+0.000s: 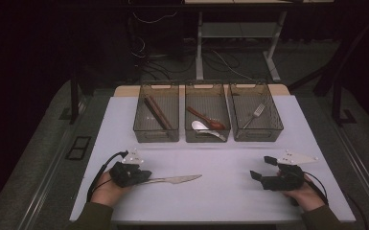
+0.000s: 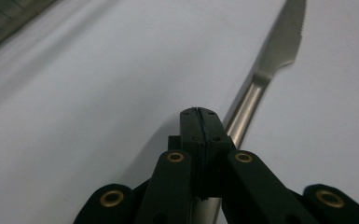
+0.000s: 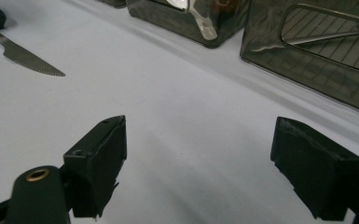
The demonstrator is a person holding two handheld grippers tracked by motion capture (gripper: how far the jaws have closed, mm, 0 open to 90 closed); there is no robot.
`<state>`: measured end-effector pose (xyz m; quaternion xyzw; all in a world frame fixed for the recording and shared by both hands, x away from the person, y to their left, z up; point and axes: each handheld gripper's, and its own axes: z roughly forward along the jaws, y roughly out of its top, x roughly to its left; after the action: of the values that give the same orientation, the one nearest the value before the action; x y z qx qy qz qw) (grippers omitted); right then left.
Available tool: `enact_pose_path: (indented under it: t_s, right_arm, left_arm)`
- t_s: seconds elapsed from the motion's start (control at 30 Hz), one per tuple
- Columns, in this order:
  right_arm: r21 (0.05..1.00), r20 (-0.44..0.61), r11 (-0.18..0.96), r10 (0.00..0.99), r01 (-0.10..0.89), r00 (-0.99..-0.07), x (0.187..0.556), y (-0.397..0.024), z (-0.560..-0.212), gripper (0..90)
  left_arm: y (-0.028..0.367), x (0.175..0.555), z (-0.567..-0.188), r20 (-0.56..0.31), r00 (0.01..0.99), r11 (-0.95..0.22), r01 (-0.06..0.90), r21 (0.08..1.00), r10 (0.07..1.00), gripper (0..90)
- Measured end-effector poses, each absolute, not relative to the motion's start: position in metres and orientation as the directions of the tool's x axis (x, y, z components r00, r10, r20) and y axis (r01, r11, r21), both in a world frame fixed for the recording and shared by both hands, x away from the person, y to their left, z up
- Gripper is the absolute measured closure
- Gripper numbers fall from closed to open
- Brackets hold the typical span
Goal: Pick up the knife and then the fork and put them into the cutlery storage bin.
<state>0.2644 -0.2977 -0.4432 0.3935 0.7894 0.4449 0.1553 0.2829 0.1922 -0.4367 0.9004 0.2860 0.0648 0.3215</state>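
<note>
I kept the left gripper [image 1: 144, 175] clamped on the knife [image 1: 175, 179] by its handle, blade flat on the table [image 1: 230, 201] before the bins [image 1: 208, 117], while the right gripper [image 1: 261, 167] waited wide open, holding nothing, well clear.

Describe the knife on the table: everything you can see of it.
The knife is a one-piece table knife of silvery, brushed-looking metal. Its blade has a rounded tip and a finely serrated edge, narrowing into a slim, straight handle. It lies flat on the pale tabletop, blade pointing toward the middle, in front of the three dark bins and apart from them. Its handle end disappears under the left claw, whose jaws are closed together just above it; whether they pinch the handle cannot be told.
</note>
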Motion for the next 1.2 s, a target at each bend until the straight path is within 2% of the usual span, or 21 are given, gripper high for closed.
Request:
enact_pose_path:
  t_s: [0.33,0.47,0.77,1.2]
  right_arm:
    - [0.824,0.104,0.296,0.760,0.483,-0.642,0.264,-0.297,-0.443,18.0]
    - [0.822,0.101,0.302,0.758,0.483,-0.645,0.264,-0.296,-0.443,18.0]
    - [0.822,0.093,0.309,0.757,0.479,-0.647,0.264,-0.296,-0.444,18.0]
    - [0.818,0.089,0.317,0.754,0.479,-0.651,0.264,-0.295,-0.444,18.0]
  left_arm:
    - [0.190,0.264,-0.436,-0.113,0.865,-0.651,0.448,0.613,0.489,89.0]
    - [0.187,0.263,-0.428,-0.142,0.867,-0.594,0.437,0.675,0.477,88.9]
    - [0.172,0.259,-0.436,-0.096,0.904,-0.649,0.369,0.666,0.416,76.7]
    - [0.170,0.262,-0.443,-0.073,0.929,-0.680,0.318,0.661,0.364,77.3]
